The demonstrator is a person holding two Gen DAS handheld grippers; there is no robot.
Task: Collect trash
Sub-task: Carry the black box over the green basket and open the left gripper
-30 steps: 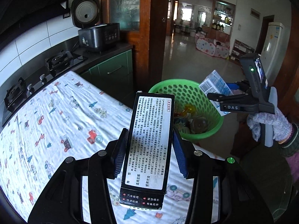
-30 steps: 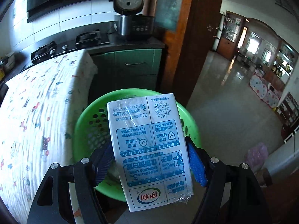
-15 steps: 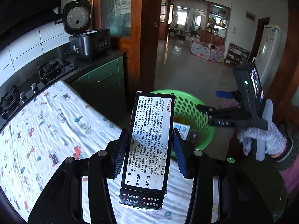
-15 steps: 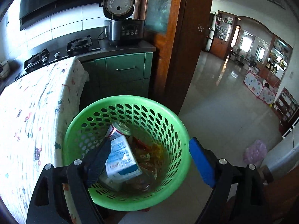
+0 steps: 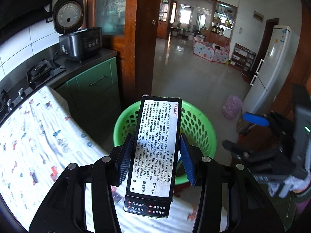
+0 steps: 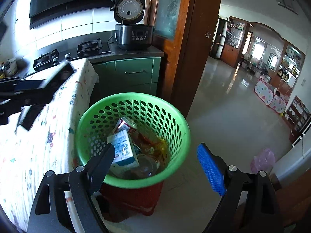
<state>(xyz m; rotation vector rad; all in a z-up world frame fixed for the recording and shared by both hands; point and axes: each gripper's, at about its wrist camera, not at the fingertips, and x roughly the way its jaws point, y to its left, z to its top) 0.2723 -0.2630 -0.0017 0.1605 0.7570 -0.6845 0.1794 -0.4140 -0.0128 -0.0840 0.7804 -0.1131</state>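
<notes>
Left wrist view shows the left gripper (image 5: 154, 156) with its jaws clamped on the long sides of a black box (image 5: 154, 151), a flat rigid carton with a glossy white printed label. Its far end stands over the near rim of the green basket (image 5: 196, 120) ahead of the jaws. To drop it well, I judge the box should be carried on until all of it is above the opening, then let go.

Right gripper (image 6: 155, 165) holds nothing; its jaws are opening, spread either side of the basket's near rim. Between and beyond them, inside the perforated plastic wall, lie a blue-and-white milk carton (image 6: 124, 149), a metal can (image 6: 126, 124) and crinkled wrappers. A printed cloth covers the table (image 6: 38, 136) to the left.
</notes>
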